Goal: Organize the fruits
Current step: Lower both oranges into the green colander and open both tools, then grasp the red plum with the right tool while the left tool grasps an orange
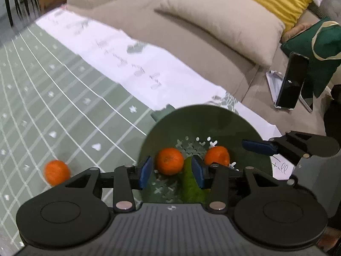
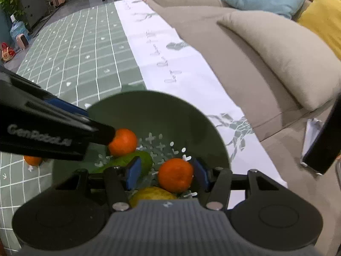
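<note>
Two oranges (image 1: 169, 161) between hand-held gripper (image 1: 172, 171) pads.

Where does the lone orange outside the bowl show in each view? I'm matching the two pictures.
Left wrist view: the stray orange lies lower left on the checked cloth.
Right wrist view: it peeks out at the left edge, under the left gripper.
Shared landmark: the green bowl.

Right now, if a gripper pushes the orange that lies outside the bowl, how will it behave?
The lone orange is round and lies on the flat checked cloth, so it would probably roll. It looks firm, not fragile. Its dimpled peel should give the fingers fair grip.
</note>
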Available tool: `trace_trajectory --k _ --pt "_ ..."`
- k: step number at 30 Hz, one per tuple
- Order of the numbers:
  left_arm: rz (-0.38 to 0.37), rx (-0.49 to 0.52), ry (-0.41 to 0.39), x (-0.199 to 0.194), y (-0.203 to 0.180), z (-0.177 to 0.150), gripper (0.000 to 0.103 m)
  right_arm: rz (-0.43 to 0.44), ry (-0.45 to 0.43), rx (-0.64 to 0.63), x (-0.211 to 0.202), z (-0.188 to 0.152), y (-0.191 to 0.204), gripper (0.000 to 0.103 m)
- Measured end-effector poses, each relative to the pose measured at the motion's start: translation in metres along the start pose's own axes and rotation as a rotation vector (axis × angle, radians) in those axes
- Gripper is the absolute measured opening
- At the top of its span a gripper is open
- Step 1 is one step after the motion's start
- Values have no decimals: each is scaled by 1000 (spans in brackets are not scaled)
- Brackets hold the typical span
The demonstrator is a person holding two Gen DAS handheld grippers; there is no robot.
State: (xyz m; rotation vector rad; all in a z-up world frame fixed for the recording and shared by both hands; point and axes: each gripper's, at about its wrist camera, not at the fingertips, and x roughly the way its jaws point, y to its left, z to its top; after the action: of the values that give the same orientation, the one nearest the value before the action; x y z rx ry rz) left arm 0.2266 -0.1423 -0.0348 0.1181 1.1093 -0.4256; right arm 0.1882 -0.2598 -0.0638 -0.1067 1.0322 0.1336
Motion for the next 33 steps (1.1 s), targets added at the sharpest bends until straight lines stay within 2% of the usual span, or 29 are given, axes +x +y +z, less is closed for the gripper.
trace_trajectory --k 1,3,14,24,26,28,33 --pt "12 8 -17 -7 0 -2 51 -2 -13 1 -7 1 2 60" --pt "42 21 -48 -22 2 -7 51 -2 -38 2 -19 1 6 62" --pt "165 12 -158 -89 35 -47 51 53 -132 -9 -70 -5 57 63" --pt "223 -16 -197 -118 75 -97 51 158 -199 -16 -86 -30 107 62" --pt "219 -33 -190 -116 83 -106 51 177 -206 -16 -86 -33 115 61" --pt "207 -53 -178 -113 90 -114 51 189 -210 -31 -84 -36 123 53" --pt "147 -109 -158 -102 104 -129 51 208 -202 -99 -74 -40 143 41"
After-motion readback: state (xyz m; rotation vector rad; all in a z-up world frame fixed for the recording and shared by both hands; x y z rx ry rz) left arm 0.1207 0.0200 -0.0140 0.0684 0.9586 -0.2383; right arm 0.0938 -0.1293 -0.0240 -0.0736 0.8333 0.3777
